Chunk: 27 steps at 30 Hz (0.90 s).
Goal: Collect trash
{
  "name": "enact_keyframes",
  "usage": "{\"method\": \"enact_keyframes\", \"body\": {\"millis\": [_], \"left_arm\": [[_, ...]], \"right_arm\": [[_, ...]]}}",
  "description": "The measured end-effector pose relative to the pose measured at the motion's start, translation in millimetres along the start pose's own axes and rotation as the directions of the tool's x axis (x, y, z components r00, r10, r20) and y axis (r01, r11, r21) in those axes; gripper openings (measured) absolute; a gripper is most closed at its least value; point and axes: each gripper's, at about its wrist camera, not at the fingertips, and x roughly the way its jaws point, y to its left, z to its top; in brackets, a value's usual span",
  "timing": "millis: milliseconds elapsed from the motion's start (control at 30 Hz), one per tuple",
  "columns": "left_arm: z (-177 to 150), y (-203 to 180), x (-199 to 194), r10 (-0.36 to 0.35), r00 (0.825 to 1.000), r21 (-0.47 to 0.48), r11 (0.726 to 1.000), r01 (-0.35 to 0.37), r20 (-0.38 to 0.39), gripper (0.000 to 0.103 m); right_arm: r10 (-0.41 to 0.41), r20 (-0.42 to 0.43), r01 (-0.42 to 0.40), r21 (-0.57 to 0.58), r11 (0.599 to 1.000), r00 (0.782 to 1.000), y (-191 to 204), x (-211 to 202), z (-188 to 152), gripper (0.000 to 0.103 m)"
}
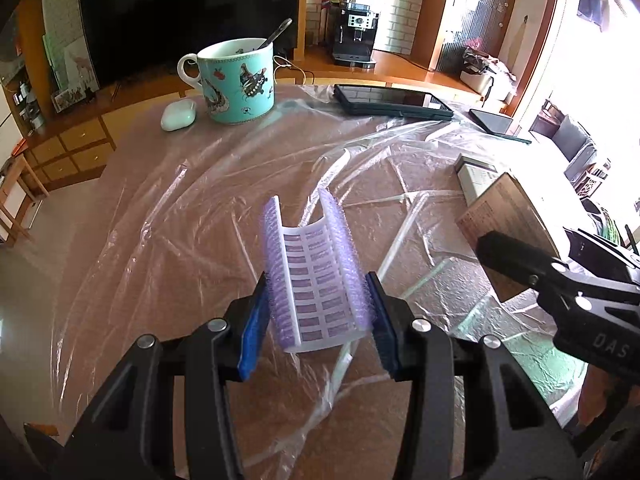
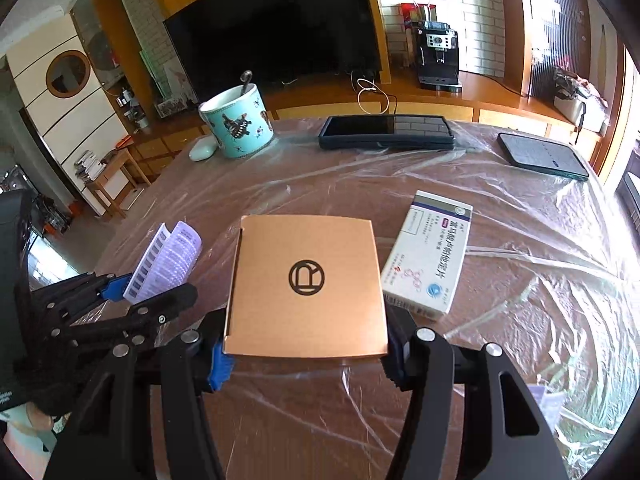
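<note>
The left gripper (image 1: 320, 320) squeezes a curled white and purple pill sheet (image 1: 318, 276). The right gripper (image 2: 306, 354) squeezes a flat brown cardboard box (image 2: 306, 284), right beside the sheet, over the plastic-covered table (image 2: 500, 280).

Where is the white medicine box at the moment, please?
In the right wrist view the medicine box lies flat on the plastic-covered table, just right of the brown cardboard box held in the right gripper.
</note>
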Motion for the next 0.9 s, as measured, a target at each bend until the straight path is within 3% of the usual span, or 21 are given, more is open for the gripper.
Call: {"method": "enact_keyframes", "body": {"millis": [900], "left_arm": [[-36,-25,-46,-0.070,0.996,0.032,0.997,0.069,0.049,0.047]], "right_arm": [[0.049,0.043,-0.048,-0.028,0.998,0.998,-17,-65,-44,0.057]]}}
